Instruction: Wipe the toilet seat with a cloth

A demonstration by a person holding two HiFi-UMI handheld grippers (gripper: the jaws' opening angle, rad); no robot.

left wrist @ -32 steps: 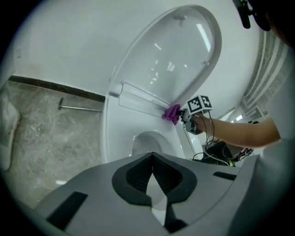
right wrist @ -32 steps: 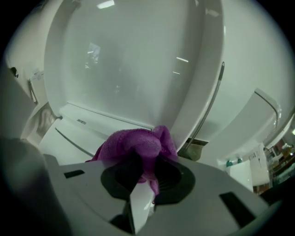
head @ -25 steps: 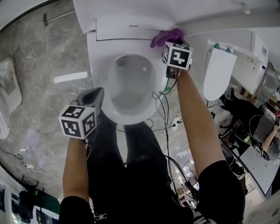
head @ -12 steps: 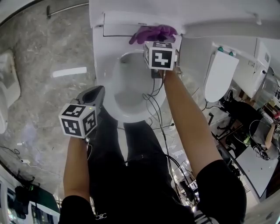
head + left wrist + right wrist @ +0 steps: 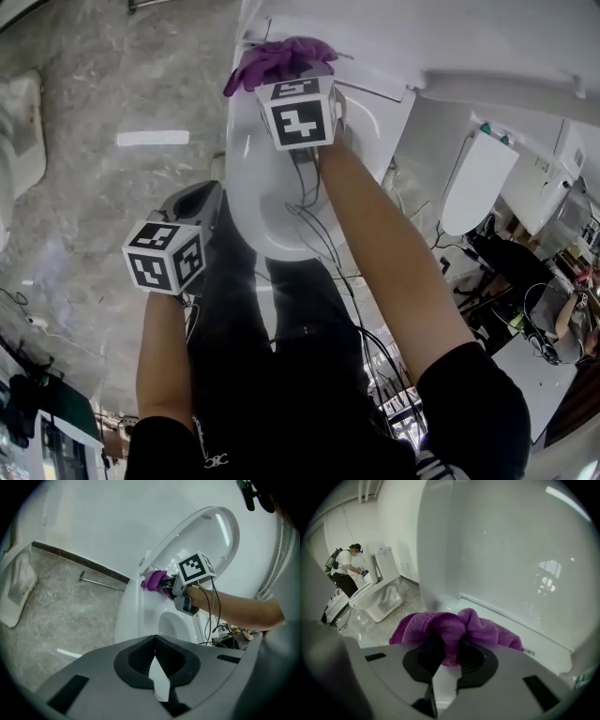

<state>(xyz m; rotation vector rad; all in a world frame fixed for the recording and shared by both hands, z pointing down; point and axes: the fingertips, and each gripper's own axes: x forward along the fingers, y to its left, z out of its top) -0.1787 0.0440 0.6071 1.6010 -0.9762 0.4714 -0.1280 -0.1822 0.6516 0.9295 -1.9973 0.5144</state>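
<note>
1. Purple terry, one piece: the cloth lies bunched on the rear edge of the toilet seat, at the foot of the raised lid.
2. There are two grippers.
   - The right gripper has its jaws clamped on a fold of the cloth, which spills out on both sides of them.
   - The left gripper has its jaws pressed together with nothing between them. It hangs just beside the seat's front-left edge, well apart from the cloth.
3. There are two marker cubes, one on each gripper.
4. Other fixtures: a second toilet stands far off by the wall with a person bent over it. A separate white lid shows to the right in the head view.
5. Edges and room:
   - The seat's left rim shows bare white from the cloth round to the front.
   - Cables hang from the right gripper across the bowl opening.
   - Grey marbled floor lies open to the left.
   - The wearer's two legs stand at the bowl's front.
</note>
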